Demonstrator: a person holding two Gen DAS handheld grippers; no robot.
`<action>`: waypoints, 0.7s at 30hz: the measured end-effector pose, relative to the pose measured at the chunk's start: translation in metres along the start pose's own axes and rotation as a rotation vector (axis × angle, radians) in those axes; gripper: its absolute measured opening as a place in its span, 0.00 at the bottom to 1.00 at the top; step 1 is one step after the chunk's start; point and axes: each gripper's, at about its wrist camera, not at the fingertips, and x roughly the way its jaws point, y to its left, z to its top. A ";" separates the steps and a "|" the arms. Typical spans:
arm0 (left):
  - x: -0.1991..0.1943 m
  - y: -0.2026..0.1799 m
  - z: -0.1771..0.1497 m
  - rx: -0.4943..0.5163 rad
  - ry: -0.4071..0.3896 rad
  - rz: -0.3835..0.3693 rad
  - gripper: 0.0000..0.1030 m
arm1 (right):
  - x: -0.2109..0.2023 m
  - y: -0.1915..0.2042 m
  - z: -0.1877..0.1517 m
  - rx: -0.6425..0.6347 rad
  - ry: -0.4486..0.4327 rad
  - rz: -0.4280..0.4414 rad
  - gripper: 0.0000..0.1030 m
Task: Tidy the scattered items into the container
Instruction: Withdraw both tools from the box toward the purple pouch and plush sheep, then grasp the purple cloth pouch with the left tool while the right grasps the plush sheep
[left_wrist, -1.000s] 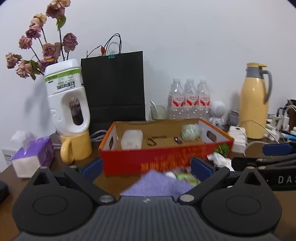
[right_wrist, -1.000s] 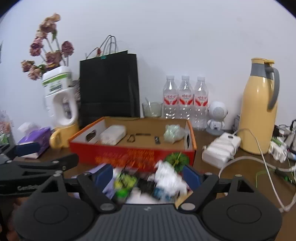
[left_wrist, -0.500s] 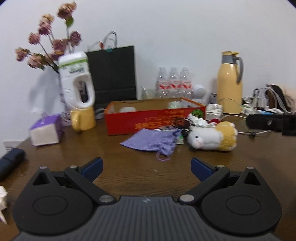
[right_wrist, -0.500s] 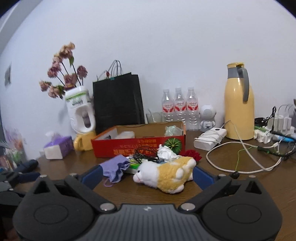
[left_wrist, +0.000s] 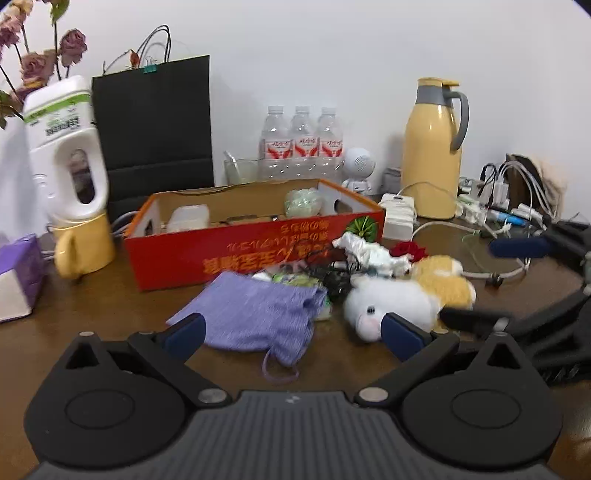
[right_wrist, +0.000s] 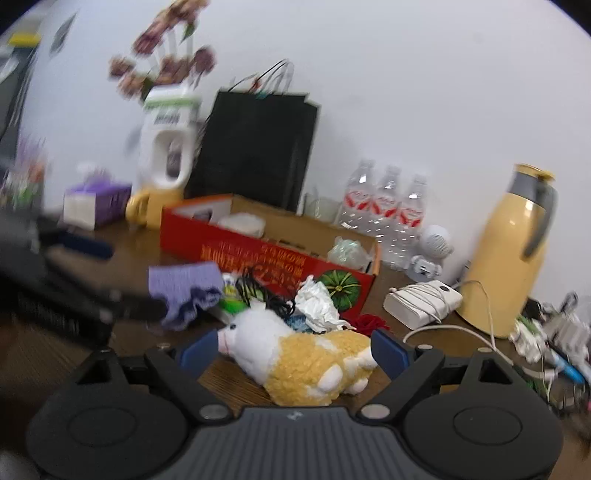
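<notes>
A red cardboard box (left_wrist: 258, 254) (right_wrist: 258, 254) stands open on the wooden table, with a few small items inside. In front of it lie a purple cloth pouch (left_wrist: 258, 314) (right_wrist: 184, 284), a white and yellow plush toy (left_wrist: 399, 299) (right_wrist: 306, 354), crumpled white paper (left_wrist: 373, 251) (right_wrist: 317, 302), a black cable tangle (left_wrist: 332, 273) and a red flower (left_wrist: 408, 251). My left gripper (left_wrist: 291, 334) is open, its fingers either side of the pouch's near end. My right gripper (right_wrist: 291, 349) is open, with the plush between its fingers.
Behind the box stand a black paper bag (left_wrist: 155, 125), a white jug on a yellow mug (left_wrist: 70, 177), three water bottles (left_wrist: 301, 144) and a yellow thermos (left_wrist: 432, 147). A purple tissue pack (left_wrist: 18, 277) sits left. Chargers and cables (left_wrist: 498, 214) clutter the right.
Both grippers have come forward to the pile after pulling back. The left now sits over the pouch and the right around the plush. Both stayed open.
</notes>
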 end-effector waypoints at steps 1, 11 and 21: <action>0.004 0.001 0.003 0.000 -0.001 -0.006 1.00 | 0.005 0.000 0.001 -0.017 0.006 0.001 0.86; 0.022 0.026 0.011 0.046 -0.041 -0.001 1.00 | 0.080 0.014 0.027 -0.071 0.157 0.142 0.53; 0.045 0.013 0.009 0.148 0.025 -0.051 1.00 | 0.011 0.010 -0.012 -0.457 0.177 0.268 0.51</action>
